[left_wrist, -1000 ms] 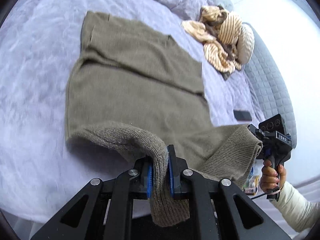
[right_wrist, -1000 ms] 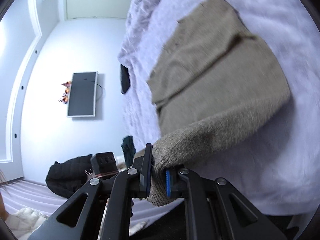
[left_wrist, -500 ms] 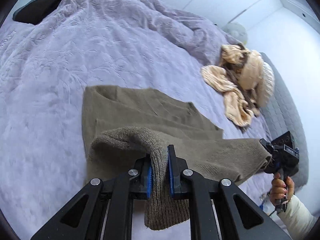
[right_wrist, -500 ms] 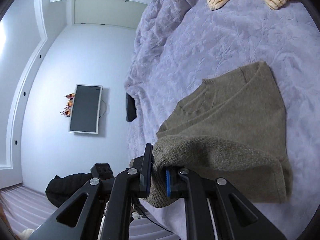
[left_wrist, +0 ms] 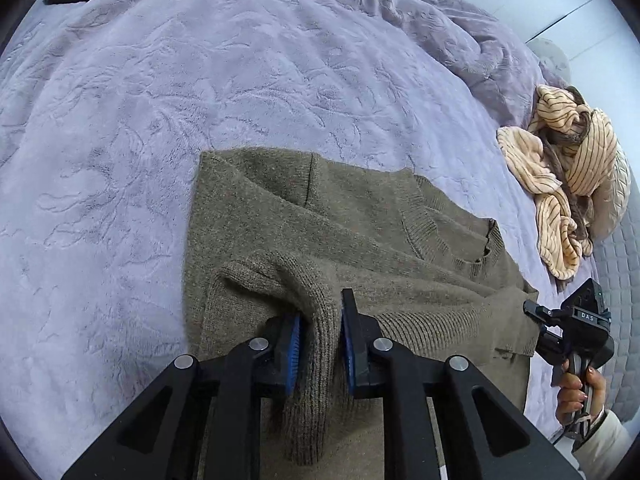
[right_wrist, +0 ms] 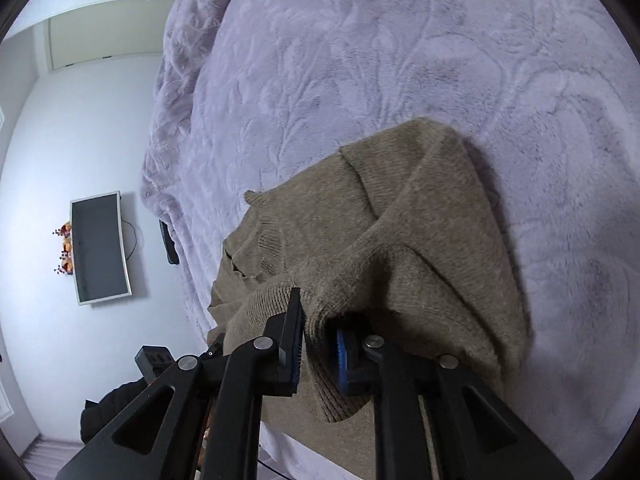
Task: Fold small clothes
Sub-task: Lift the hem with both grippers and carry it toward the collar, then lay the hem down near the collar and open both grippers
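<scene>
An olive-brown knit sweater (left_wrist: 340, 232) lies on the lilac bedspread (left_wrist: 200, 80), its lower part doubled over toward the neckline. My left gripper (left_wrist: 320, 340) is shut on the sweater's ribbed hem at one corner, low over the folded cloth. My right gripper (right_wrist: 316, 344) is shut on the hem at the other corner; it shows in the left wrist view (left_wrist: 568, 320), held by a hand at the sweater's right edge. In the right wrist view the sweater (right_wrist: 420, 248) lies folded ahead of the fingers.
A crumpled beige striped garment (left_wrist: 560, 184) lies at the right by a quilted headboard (left_wrist: 624, 320). A rumpled lilac blanket (left_wrist: 460, 32) is heaped at the far side. In the right wrist view a wall TV (right_wrist: 98, 248) and a dark bundle (right_wrist: 108, 412) lie beyond the bed's edge.
Both grippers have carried the hem forward over the sweater's body toward the neckline and lowered it, so the sweater is now folded in half.
</scene>
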Motion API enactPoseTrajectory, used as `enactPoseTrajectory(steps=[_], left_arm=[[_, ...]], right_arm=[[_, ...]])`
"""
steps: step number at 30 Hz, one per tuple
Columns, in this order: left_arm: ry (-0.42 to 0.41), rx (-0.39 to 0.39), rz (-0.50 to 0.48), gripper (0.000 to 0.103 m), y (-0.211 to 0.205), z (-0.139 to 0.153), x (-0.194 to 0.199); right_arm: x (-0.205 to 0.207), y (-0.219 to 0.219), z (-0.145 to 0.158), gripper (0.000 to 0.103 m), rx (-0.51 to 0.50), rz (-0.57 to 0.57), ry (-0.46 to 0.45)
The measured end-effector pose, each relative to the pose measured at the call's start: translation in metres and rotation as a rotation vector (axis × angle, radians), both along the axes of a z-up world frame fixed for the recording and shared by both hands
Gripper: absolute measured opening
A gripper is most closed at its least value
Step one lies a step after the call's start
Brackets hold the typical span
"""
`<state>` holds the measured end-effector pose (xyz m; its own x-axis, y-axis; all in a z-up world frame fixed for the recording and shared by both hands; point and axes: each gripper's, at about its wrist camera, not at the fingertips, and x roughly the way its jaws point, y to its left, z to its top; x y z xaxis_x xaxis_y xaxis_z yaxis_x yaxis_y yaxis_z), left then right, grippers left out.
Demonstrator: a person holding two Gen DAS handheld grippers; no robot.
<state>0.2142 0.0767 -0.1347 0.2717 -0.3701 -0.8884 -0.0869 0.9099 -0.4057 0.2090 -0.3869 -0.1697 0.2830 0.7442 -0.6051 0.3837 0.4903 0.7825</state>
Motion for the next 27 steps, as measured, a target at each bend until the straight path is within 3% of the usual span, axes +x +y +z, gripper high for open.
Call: enactPoseTrajectory(steps=[1,2,3,4,10,16,17,18,19,22,27], left_arm=[[0.003,0.010,-0.002,0.023,-0.001,0.005,-0.001],[0.000,0.027,-0.001,0.035,-0.002,0.011,-0.004],[-0.017,0.051,0.004,0.041,-0.002,0.019,-0.007],[-0.047,0.071,0.008,0.045,-0.001,0.030,-0.010],[-0.063,0.059,-0.009,0.045,-0.001,0.055,-0.030],[0.057,0.002,-0.140,0.045,-0.041,0.017,-0.048],[0.078,-0.021,-0.139,0.045,-0.046,0.009,-0.048],[0.088,-0.038,-0.119,0.045,-0.048,0.002,-0.046],[0.087,-0.050,-0.104,0.045,-0.049,0.001,-0.044],[0.075,-0.096,-0.070,0.045,-0.050,0.001,-0.031],[0.018,-0.070,-0.056,0.045,-0.058,0.008,0.006]], right_arm=[[-0.002,-0.002,0.001,0.026,0.011,-0.002,0.004],[-0.004,-0.003,0.004,0.033,0.014,0.002,-0.001],[-0.007,-0.004,0.008,0.041,0.008,0.015,-0.013],[-0.010,-0.004,0.015,0.042,0.006,0.028,-0.025],[-0.033,-0.004,0.033,0.042,0.030,0.088,-0.070],[-0.035,0.012,0.026,0.042,0.038,0.112,-0.072],[-0.034,0.014,0.023,0.036,0.032,0.110,-0.069],[-0.033,0.016,0.022,0.018,0.027,0.109,-0.070],[-0.031,0.018,0.022,0.011,0.020,0.114,-0.073],[-0.027,0.018,0.029,0.010,0.047,0.094,-0.098],[-0.001,0.012,0.039,0.010,0.053,0.062,-0.127]])
